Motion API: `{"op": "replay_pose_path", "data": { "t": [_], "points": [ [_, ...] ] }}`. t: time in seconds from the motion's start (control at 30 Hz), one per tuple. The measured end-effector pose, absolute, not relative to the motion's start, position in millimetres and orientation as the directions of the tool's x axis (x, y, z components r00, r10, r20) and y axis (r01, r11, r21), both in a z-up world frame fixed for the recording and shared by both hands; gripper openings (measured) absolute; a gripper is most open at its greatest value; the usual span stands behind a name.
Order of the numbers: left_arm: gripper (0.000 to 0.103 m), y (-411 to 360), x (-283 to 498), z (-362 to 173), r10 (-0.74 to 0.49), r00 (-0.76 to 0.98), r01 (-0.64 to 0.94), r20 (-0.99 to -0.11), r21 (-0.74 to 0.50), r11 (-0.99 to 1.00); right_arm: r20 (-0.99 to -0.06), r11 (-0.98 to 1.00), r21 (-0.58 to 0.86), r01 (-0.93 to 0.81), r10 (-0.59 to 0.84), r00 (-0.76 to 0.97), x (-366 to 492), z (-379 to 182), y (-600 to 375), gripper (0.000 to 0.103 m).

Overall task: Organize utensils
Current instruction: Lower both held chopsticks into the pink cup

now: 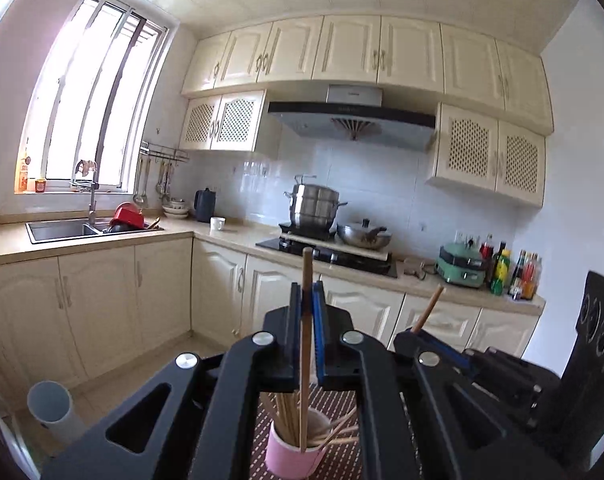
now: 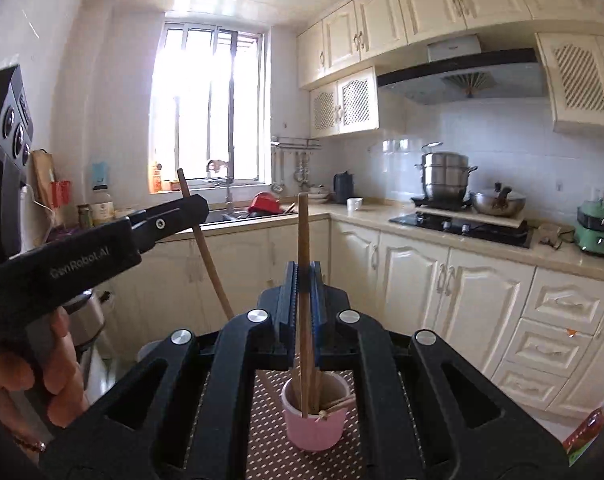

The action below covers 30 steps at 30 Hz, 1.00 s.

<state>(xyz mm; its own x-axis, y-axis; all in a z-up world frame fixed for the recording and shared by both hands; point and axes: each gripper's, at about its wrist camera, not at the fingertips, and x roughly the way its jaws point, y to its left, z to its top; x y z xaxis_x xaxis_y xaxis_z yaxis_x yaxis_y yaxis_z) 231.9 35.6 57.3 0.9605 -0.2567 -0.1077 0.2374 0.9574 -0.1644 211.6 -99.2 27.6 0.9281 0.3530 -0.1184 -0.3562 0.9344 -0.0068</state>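
The left claw (image 1: 306, 292), black-framed with blue pads, is clamped on a single long wooden chopstick (image 1: 305, 344). That stick stands nearly upright, its top poking out above the pads at twelve o'clock and its lower end reaching down into the pink round paper-like cup (image 1: 292, 456) at six o'clock of the left wrist view. The cup sits on a dark brown mat with pale dots (image 1: 337, 404) and holds a loose bundle of more pale wooden chopsticks (image 1: 286, 416), several fanning out over its rim toward three o'clock.

The right claw (image 2: 304, 280), the same black and blue build, is pressed together on a second long wooden chopstick (image 2: 304, 248), also close to upright, with its lower end inside the same pink cup, seen at six o'clock in the right wrist view. In that view the left claw comes in from nine o'clock, gripped by a person's hand (image 2: 30, 372), and its chopstick leans down toward the middle. In the left wrist view the right claw lies at four o'clock with its stick's tip slanting up toward one o'clock.

Behind, a cream kitchen counter (image 1: 230, 236) carries a steel sink (image 1: 62, 230) at nine o'clock, a black stove top (image 1: 333, 254) with a tall steel steamer pot (image 1: 313, 204) and a lidded steel wok (image 1: 363, 234) near the centre, and a green electric cooker (image 1: 461, 266) at three o'clock.
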Motion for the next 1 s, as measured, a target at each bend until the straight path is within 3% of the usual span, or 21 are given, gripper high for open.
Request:
{"op": "replay_pose_path", "data": {
  "t": [0.4,1.0],
  "points": [
    [0.006,29.5,256.8,22.3,-0.254,0.959,0.231,-0.121,-0.180,0.956,-0.128,0.941,-0.019,-0.338,0.333,0.934,226.0,9.8,-93.9,0.006],
    [0.006,14.1,266.3,48.4,-0.255,0.965,0.244,-0.065,-0.143,0.959,-0.133,0.940,0.023,-0.342,0.341,0.930,232.6,13.2,-99.6,0.006]
  ]
}}
